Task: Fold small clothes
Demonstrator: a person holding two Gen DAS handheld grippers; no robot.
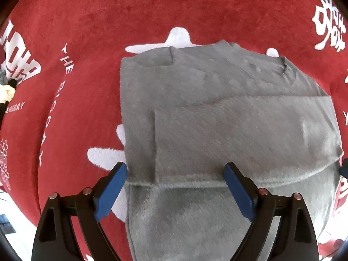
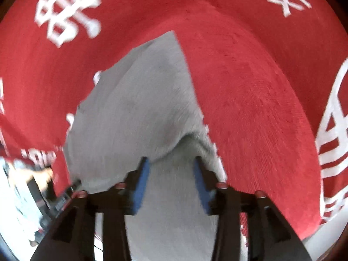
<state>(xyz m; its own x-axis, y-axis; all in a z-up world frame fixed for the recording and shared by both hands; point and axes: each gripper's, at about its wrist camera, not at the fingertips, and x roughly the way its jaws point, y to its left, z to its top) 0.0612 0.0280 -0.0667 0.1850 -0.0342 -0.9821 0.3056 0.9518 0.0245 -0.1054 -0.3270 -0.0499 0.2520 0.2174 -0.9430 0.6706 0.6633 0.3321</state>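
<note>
A small grey fleece top [image 1: 206, 82] lies flat on a red cloth [image 1: 91, 17]. One sleeve [image 1: 239, 134] is folded across its body. My left gripper [image 1: 176, 169] points down over the near part of the top, its blue pads [image 1: 113, 187] wide apart with nothing gripped; the left pad sits at the top's left edge. In the right wrist view the same grey top [image 2: 139, 108] runs away from me, blurred. My right gripper [image 2: 171, 165] stands open just above a raised ridge of the cloth, and the pads do not press on it.
The red cloth [image 2: 250, 87] bears large white printed characters [image 1: 328, 19] and lettering [image 1: 66, 61]. Small dark and pale objects [image 1: 8, 87] sit at its far left edge. A dark device [image 2: 50, 191] lies beyond the cloth's edge over a white floor.
</note>
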